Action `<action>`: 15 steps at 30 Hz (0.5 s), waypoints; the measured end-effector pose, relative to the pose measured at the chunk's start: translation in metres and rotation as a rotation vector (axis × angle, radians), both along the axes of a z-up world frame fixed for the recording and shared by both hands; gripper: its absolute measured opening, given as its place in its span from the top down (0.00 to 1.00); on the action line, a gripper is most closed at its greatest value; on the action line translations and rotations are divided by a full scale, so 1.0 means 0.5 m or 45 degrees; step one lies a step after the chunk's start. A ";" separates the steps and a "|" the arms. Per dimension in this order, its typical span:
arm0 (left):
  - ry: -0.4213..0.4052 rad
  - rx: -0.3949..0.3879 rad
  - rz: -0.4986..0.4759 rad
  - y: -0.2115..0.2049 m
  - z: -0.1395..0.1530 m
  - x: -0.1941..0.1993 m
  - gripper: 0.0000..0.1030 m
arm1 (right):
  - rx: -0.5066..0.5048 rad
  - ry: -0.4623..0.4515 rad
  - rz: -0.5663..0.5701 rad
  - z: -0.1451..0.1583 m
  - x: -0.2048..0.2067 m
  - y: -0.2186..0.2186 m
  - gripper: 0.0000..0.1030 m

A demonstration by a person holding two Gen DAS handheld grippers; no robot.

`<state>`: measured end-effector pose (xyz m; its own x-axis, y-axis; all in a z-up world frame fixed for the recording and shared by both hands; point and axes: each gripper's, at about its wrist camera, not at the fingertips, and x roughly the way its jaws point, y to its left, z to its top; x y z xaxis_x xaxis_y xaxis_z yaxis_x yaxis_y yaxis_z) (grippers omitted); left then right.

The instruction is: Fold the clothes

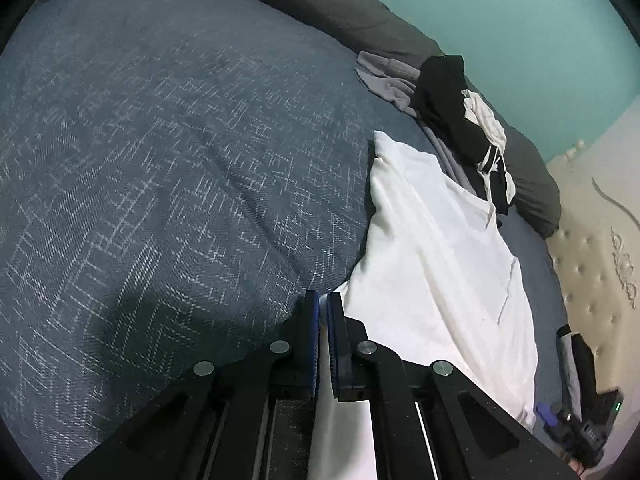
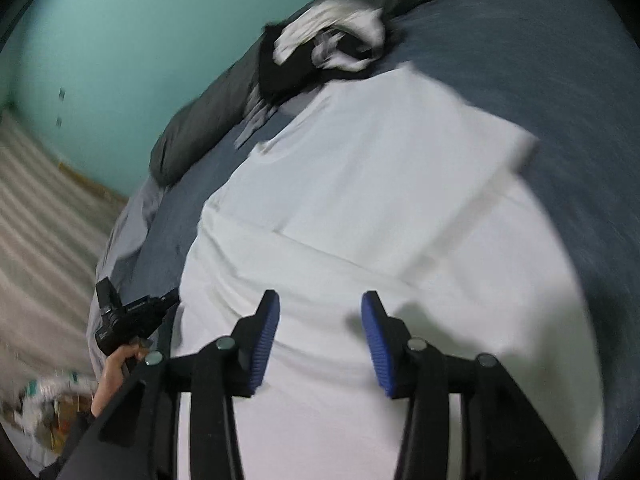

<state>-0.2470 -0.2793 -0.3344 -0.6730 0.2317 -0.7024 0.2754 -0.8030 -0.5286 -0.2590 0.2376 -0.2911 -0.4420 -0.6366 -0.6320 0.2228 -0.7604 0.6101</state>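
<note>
The left gripper point(image 1: 323, 300) points downward at a slant over the bed. Its blue ribbed pads are together, clamped on the near edge of the white cotton T-shirt point(image 1: 440, 264); a strip of the white fabric runs down between the two black fingers toward the camera.

The right gripper point(image 2: 320, 304) also points downward at a slant, above the lower body of the same white T-shirt point(image 2: 360, 200). Its blue pads point(image 2: 266, 340) stand apart, with nothing between them; the fabric lies flat underneath. The right wrist view is motion-blurred.

In the right wrist view, a hand point(image 2: 116, 372) at the lower left holds a black gripper body at the shirt's left edge.

The T-shirt lies spread on the dark blue woven bedspread point(image 1: 160, 160), with one side folded over the body so that a straight fold edge runs diagonally across it. Its neck end points toward the teal wall point(image 1: 520, 40).

Edges and clearance:
- A black and white garment pile point(image 1: 452, 108) lies just beyond the shirt's neck end, on crumpled grey cloth point(image 1: 384, 76).
- A long dark grey bolster point(image 1: 320, 4) lies along the bed's wall side.
- A cream tufted headboard point(image 1: 596, 248) bounds one side of the bed.
- The bedspread on the shirt's other side is wide and bare.
</note>
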 end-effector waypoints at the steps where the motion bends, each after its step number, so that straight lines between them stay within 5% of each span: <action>1: 0.005 0.007 0.003 0.000 -0.003 0.001 0.96 | 0.015 0.000 0.043 0.010 -0.026 -0.031 0.57; 9: 0.043 0.000 -0.017 0.003 -0.019 -0.004 0.96 | 0.228 0.088 0.427 0.080 -0.222 -0.320 0.57; 15: 0.053 0.062 -0.013 -0.008 -0.028 -0.004 0.96 | 0.308 0.050 0.606 0.066 -0.317 -0.512 0.57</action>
<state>-0.2490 -0.2834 -0.3483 -0.6990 0.2721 -0.6614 0.2438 -0.7788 -0.5780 -0.4176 -0.0186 -0.2583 -0.1663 -0.6103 -0.7745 0.5961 -0.6879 0.4141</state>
